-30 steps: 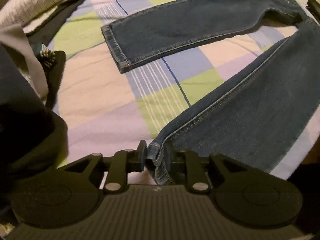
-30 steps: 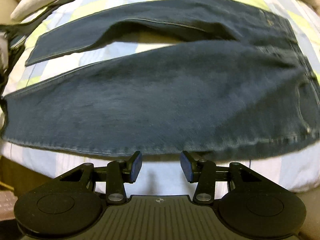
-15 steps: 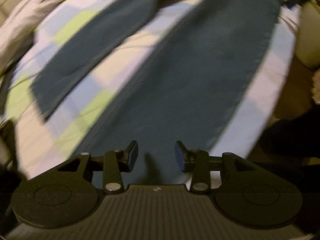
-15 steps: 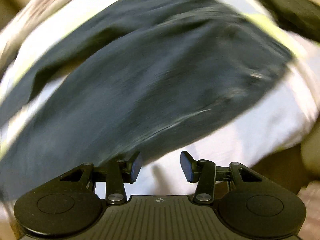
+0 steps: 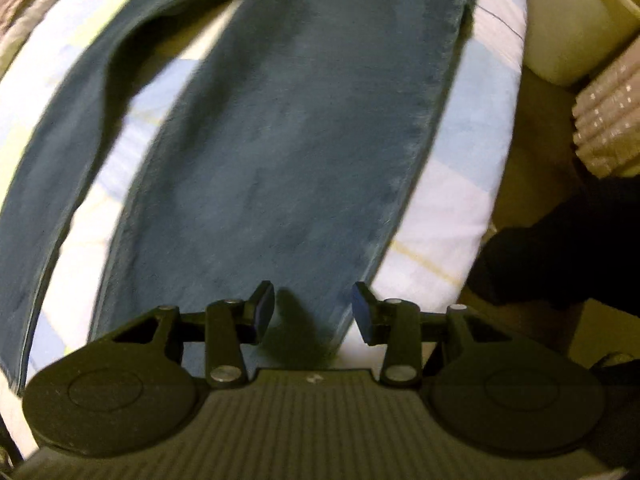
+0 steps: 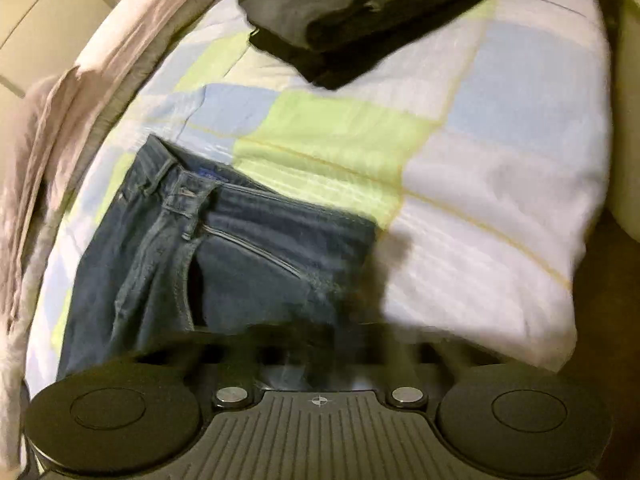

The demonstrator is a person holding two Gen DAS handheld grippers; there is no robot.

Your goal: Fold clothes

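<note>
The jeans [image 5: 280, 152] lie flat on the bed [image 5: 460, 184], legs spread apart, presumably laid out so one leg can be folded over the other. The left tool [image 5: 313, 312] hovers over the near leg, fingers apart and empty. The right tool (too blurred to tell its state) sits at the waistband [image 6: 188, 196]. Beyond, bare quilt runs to a dark folded pile [image 6: 352, 16]; the mattress edge lies close right.

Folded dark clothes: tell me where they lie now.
Right wrist view, top centre: the folded dark clothes lie on the checked bedspread, beyond the jeans.
</note>
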